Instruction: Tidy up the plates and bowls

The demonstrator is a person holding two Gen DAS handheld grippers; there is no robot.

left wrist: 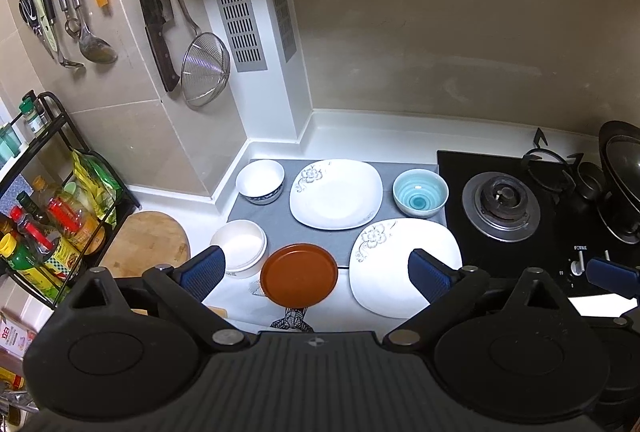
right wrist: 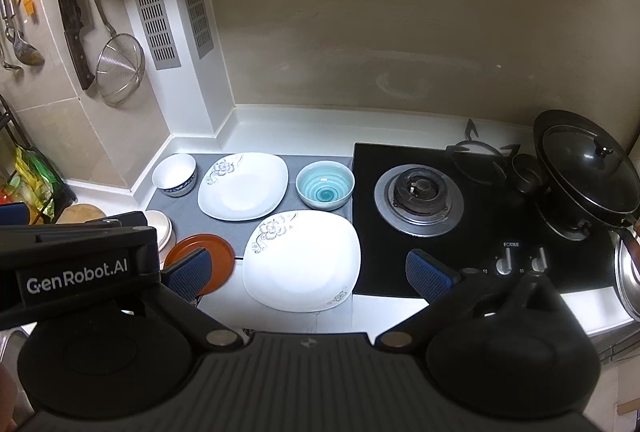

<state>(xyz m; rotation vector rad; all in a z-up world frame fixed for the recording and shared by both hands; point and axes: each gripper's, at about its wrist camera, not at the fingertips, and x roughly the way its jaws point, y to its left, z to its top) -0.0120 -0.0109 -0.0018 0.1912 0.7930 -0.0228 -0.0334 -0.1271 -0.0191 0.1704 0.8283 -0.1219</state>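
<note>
Both tools are hovering above the bench, jaws spread wide, gripping nothing. Left tool is framing the brown plate at lower centre; right tool is framing the near white floral plate. On the grey mat are lying the far floral plate, the blue-rimmed white bowl and the teal bowl. Only the left view is showing the whole cream bowl, the spice rack and the cutting board; only the right view is showing the entire lidded wok.
</note>
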